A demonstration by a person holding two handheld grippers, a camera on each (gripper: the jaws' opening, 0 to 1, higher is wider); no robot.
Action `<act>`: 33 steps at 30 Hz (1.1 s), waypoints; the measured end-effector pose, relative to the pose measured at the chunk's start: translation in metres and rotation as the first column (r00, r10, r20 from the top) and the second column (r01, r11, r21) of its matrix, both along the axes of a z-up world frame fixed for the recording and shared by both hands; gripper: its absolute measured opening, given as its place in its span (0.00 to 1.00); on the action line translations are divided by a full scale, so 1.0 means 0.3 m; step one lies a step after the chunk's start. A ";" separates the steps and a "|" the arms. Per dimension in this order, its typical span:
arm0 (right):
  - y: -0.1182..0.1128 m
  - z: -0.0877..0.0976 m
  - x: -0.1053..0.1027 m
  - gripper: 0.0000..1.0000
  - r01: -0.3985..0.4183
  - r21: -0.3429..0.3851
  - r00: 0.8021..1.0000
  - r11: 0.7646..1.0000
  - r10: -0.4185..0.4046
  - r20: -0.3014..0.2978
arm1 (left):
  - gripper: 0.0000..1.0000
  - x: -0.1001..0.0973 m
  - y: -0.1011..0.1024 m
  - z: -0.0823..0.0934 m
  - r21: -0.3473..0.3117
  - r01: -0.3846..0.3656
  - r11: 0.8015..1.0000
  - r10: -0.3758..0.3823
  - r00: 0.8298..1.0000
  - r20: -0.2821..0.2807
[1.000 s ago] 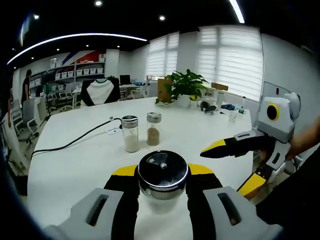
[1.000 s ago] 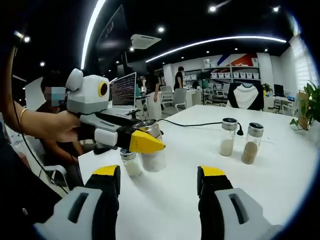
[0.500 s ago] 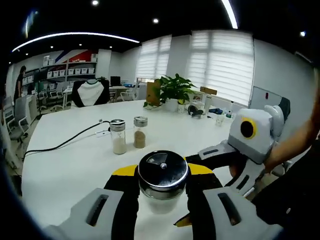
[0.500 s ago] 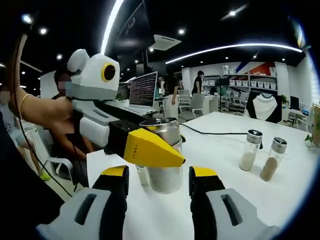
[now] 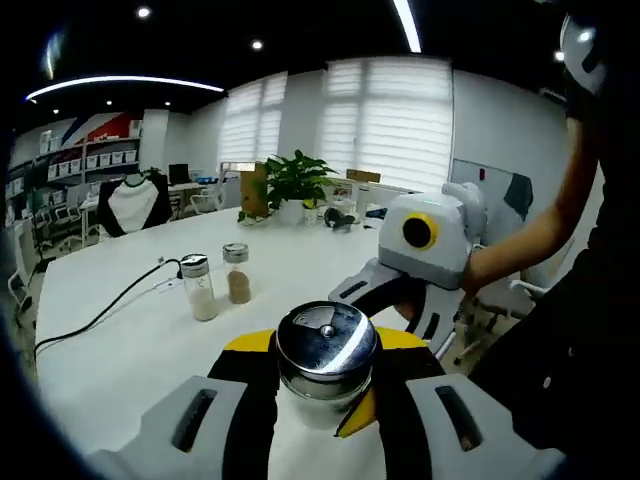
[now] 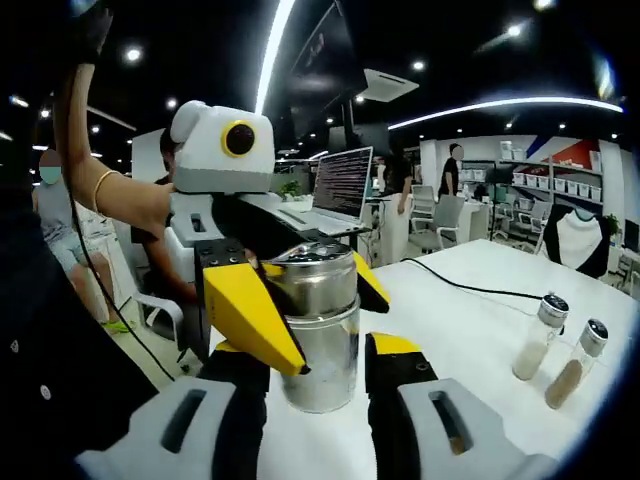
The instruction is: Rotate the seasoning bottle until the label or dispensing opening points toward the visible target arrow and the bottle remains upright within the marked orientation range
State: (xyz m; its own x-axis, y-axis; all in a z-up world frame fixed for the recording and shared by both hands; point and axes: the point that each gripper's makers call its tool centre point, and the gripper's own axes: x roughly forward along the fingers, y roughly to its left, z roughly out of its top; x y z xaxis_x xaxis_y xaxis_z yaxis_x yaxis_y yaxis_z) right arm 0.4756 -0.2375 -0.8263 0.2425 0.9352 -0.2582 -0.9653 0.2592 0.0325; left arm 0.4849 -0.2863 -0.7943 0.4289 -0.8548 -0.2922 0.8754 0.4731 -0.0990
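1. The seasoning bottle [image 6: 318,335] stands upright near the edge of the white table [image 6: 470,330], a clear glass jar with a tall brushed-metal cap; in the left gripper view its round cap [image 5: 325,343] fills the gap between that view's own jaws.
2. The left gripper [image 6: 300,310] is clamped on the seasoning bottle, its yellow-tipped jaws pressed to either side of the cap and upper glass.
3. The right gripper [image 6: 315,380] has its jaws spread to either side of the bottle's lower part; they look parted and just beside the glass, though actual contact is hard to judge from here.
4. In the left gripper view the right gripper's white body sits just right of the bottle, a person's hand [image 5: 500,265] behind it.
5. Two small spice jars [image 5: 218,287] stand side by side farther out on the table, well apart from the bottle, one with pale contents, one brown.
6. A black cable [image 5: 100,315] runs across the table near them.
7. A potted plant [image 5: 292,185] sits at the far end, and a laptop [image 6: 340,190] is open behind the left gripper.
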 end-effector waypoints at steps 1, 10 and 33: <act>0.003 0.001 -0.013 0.32 -0.009 -0.009 1.000 1.000 0.008 -0.009 | 0.37 0.001 0.005 0.002 -0.005 0.001 1.000 -0.001 1.000 -0.007; -0.004 0.008 0.016 0.31 0.122 -0.045 0.993 0.992 -0.122 0.001 | 0.38 0.014 0.008 0.015 0.000 0.000 1.000 0.000 0.999 0.035; -0.029 0.056 0.155 0.31 0.481 -0.026 0.875 0.876 -0.478 0.080 | 0.40 0.180 0.040 0.075 -0.158 -0.499 0.852 0.498 0.866 -0.053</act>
State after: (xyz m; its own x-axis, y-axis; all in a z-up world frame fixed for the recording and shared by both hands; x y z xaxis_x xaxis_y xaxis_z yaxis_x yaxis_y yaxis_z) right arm 0.5221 -0.2461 -0.8094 0.6768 0.6880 -0.2619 -0.7217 0.6903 -0.0516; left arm 0.5389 -0.2743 -0.7718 0.8079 -0.5625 -0.1757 0.5249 0.8225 -0.2192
